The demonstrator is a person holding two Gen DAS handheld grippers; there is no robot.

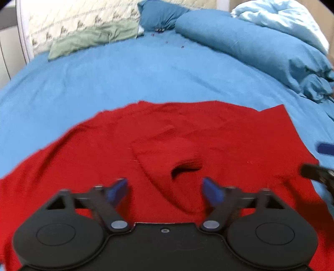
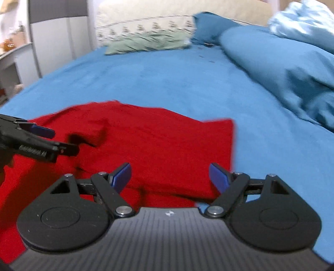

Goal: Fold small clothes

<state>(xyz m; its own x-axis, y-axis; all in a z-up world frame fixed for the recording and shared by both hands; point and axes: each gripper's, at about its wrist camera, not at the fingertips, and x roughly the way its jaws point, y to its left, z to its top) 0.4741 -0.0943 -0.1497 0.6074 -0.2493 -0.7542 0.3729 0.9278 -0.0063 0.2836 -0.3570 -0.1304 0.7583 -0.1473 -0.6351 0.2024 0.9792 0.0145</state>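
One red garment (image 1: 146,150) lies spread on the blue bed sheet (image 1: 125,79), and two grippers hang over it. Behind it are one green cloth (image 1: 91,39), one patterned cream pillow (image 1: 79,18), one dark blue pillow (image 1: 160,16) and a heap of blue duvet (image 1: 250,43) with a paler blanket (image 1: 288,18) on top.

The left gripper (image 1: 165,190) has its blue fingers (image 1: 118,190) spread apart with only a raised fold of red cloth beneath the gap, pinching nothing. The right gripper (image 2: 170,177) has its fingers (image 2: 219,177) wide apart over the garment's near right edge, also released.

The left wrist view shows the whole width of the garment and a dark opening (image 1: 185,170) in its middle. The right wrist view alone shows a white shelf (image 2: 14,56) beside the bed and the garment's square right corner (image 2: 227,125).

The garment is plain bright red, mostly flat, with soft wrinkles and one ridge near the opening.
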